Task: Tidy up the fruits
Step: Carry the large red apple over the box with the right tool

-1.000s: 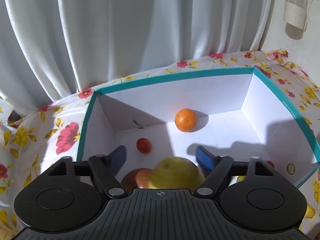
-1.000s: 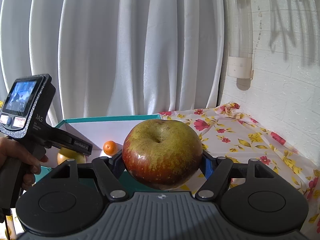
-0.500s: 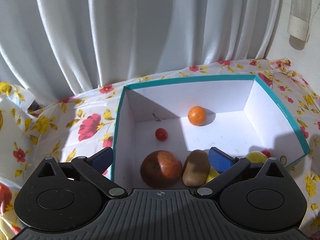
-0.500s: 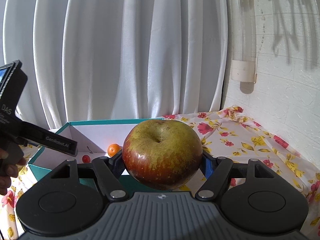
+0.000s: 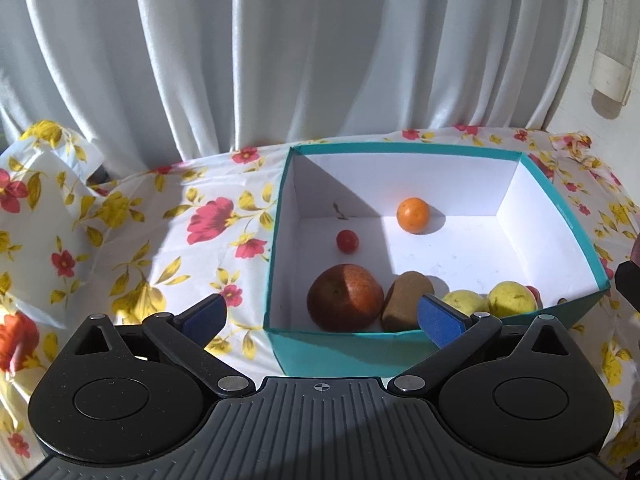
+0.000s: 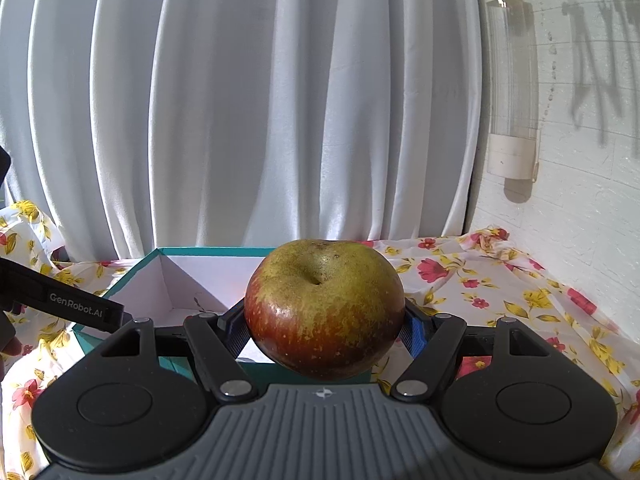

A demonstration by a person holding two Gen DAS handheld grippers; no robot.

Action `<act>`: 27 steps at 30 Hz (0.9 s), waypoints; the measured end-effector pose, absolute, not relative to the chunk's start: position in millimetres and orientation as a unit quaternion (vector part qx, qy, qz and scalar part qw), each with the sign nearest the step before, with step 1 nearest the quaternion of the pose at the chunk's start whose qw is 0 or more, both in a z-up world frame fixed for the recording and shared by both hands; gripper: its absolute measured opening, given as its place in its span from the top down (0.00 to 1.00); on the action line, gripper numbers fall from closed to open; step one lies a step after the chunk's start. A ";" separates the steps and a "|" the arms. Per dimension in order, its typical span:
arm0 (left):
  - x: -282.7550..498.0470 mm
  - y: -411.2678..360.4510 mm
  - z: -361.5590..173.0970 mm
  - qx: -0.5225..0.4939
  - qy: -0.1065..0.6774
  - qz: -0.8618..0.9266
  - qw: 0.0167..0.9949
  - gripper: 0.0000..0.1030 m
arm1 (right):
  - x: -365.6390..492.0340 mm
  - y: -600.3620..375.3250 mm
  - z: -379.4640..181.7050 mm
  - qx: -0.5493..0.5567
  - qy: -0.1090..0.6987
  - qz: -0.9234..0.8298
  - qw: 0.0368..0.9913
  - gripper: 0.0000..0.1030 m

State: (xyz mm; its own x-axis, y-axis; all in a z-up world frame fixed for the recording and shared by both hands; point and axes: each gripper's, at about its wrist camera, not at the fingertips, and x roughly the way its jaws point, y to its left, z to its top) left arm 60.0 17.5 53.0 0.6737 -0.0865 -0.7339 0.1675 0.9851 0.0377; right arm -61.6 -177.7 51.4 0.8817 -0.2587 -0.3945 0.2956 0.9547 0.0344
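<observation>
Six or seven fruits already lie in the teal box (image 5: 400,346) seen from the left wrist: a small orange (image 5: 413,215) near the back wall, a cherry tomato (image 5: 347,241), a big red apple (image 5: 345,303) touching a brown kiwi (image 5: 406,300) along the near wall, and two yellow-green fruits (image 5: 512,298) in the near right corner with something small and red behind them. The left gripper (image 5: 320,318) hangs just in front of the box's near wall, above the flowered tabletop (image 5: 160,240); its jaws are spread wide and hold nothing, with no fruit between the blue pads. At the far right edge a dark sliver of the other tool shows.

From the right wrist, the right gripper (image 6: 322,330) has its jaws clenched on a russet red-green apple (image 6: 324,308), stem dimple facing the camera, pads pressed to its two flanks. It is carried in the air, short of the box (image 6: 132,276), which lies ahead and to the left. The left tool (image 6: 64,304) crosses the left edge of this view.

Risk, as I judge it: the apple is round and waxy and gripped only at its widest part, so a tilt or jolt could roll it out. Released from height, it could bruise or knock the fruits crowded at the near wall. The two tools are near each other and could collide over the box.
</observation>
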 end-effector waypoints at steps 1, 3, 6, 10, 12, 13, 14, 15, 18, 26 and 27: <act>59.0 19.4 53.0 0.049 0.398 -0.068 0.914 0.00 | -60.1 -177.2 51.3 0.046 0.197 -0.141 0.969 0.29; 57.8 22.0 52.9 0.047 0.399 -0.062 0.914 0.00 | -56.7 -176.6 51.1 0.044 0.197 -0.138 0.970 0.29; 56.4 25.7 51.9 0.044 0.401 -0.055 0.914 0.00 | -50.9 -176.7 49.6 0.039 0.197 -0.136 0.970 0.29; 55.6 29.3 49.5 0.043 0.406 -0.048 0.912 0.00 | -43.8 -177.7 47.1 0.039 0.199 -0.135 0.970 0.29; 56.3 31.5 48.1 0.042 0.408 -0.044 0.911 0.00 | -40.6 -178.2 45.0 0.037 0.202 -0.136 0.969 0.29; 56.6 32.4 47.5 0.040 0.409 -0.042 0.911 0.00 | -38.7 -178.5 43.7 0.036 0.204 -0.136 0.969 0.29; 56.9 33.6 46.7 0.039 0.410 -0.041 0.910 0.00 | -36.7 -178.5 41.9 0.035 0.207 -0.136 0.968 0.29; 57.2 34.5 46.1 0.038 0.412 -0.040 0.910 0.00 | -35.0 -178.9 40.2 0.035 0.210 -0.136 0.968 0.29; 58.5 38.1 44.0 0.034 0.415 -0.035 0.908 0.00 | -29.6 -180.7 34.3 0.033 0.218 -0.136 0.966 0.29; 62.8 42.9 36.2 0.026 0.428 -0.028 0.903 0.00 | -11.5 -184.8 14.3 0.021 0.242 -0.136 0.960 0.29; 63.2 43.5 36.0 0.024 0.428 -0.028 0.903 0.00 | -9.5 -183.7 13.8 0.015 0.243 -0.135 0.960 0.29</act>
